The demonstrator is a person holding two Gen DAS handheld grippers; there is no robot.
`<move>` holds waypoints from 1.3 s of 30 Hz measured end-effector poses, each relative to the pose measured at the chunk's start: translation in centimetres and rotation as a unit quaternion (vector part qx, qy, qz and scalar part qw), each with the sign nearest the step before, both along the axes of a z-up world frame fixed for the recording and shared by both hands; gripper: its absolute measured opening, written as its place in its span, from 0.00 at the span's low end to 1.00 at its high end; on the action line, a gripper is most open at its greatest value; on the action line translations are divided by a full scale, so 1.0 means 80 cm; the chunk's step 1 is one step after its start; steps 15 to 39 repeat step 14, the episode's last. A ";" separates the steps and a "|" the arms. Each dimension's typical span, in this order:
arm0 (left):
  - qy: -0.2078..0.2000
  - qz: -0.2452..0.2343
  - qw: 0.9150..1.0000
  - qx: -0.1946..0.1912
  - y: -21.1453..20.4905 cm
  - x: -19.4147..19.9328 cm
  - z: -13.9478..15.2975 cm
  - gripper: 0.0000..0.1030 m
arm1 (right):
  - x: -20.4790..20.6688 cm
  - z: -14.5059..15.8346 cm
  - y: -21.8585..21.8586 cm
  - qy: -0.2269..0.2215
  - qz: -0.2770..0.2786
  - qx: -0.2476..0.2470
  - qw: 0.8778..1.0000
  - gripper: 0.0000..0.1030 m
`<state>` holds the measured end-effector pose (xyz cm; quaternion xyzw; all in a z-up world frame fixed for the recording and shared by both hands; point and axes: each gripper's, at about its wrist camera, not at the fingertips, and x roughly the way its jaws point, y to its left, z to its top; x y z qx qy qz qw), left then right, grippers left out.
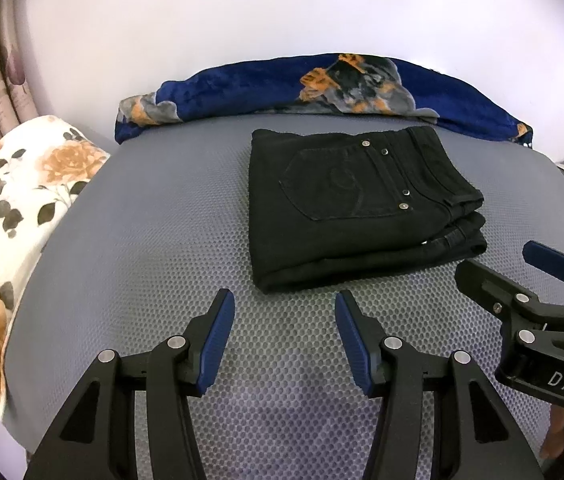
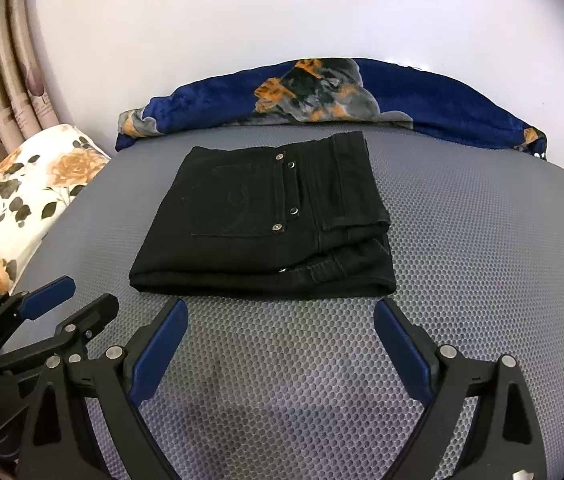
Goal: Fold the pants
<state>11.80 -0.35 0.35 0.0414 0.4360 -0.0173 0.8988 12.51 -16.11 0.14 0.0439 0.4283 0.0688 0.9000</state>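
I hold both claws tilted downward over the grey mesh-covered bed (image 1: 130, 248), side by side, each pointing toward the black pants (image 1: 346, 208).

My left claw (image 1: 284, 300) has its blue pads standing apart with only bare mesh between them; it grips nothing. The pants lie just beyond its fingertips and a little to the right of them, not touching. From this view my right claw (image 1: 522, 264) shows at the right edge, close to the near right corner of the pants, and a bit of my hand (image 1: 562, 428) appears beneath it.

My right claw (image 2: 280, 308) is spread wide, wider than the left one, and is empty too. The near edge of the pants lies just beyond its tips, about centred between them, with a narrow strip of mesh in between. My left claw (image 2: 70, 292) shows at the left, near the pants' near left corner.

The pants (image 2: 266, 220) are folded into a compact rectangle, back pocket and rivets facing up, waistband to the right, layers stacked at that end. Beyond the pants, a blue blanket (image 1: 322, 88) lies rolled along the far edge of the bed. To the left of the pants a floral pillow (image 2: 30, 184) rests at the bed's edge.
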 end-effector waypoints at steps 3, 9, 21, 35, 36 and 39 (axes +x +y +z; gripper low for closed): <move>0.003 -0.001 1.000 0.001 -0.001 0.003 -0.002 0.52 | 0.000 -0.002 0.000 0.002 -0.002 0.000 1.000 0.90; 0.003 -0.005 1.000 0.000 -0.002 0.005 -0.003 0.52 | 0.001 -0.004 0.000 0.006 -0.004 0.003 1.000 0.90; 0.004 -0.004 1.000 0.001 -0.002 0.006 -0.004 0.52 | 0.002 -0.005 0.000 0.009 -0.005 0.003 1.000 0.90; 0.004 -0.004 1.000 0.001 -0.002 0.006 -0.004 0.52 | 0.002 -0.005 0.000 0.009 -0.005 0.003 1.000 0.90; 0.004 -0.004 1.000 0.001 -0.002 0.006 -0.004 0.52 | 0.002 -0.005 0.000 0.009 -0.005 0.003 1.000 0.90; 0.004 -0.004 1.000 0.001 -0.002 0.006 -0.004 0.52 | 0.002 -0.005 0.000 0.009 -0.005 0.003 1.000 0.90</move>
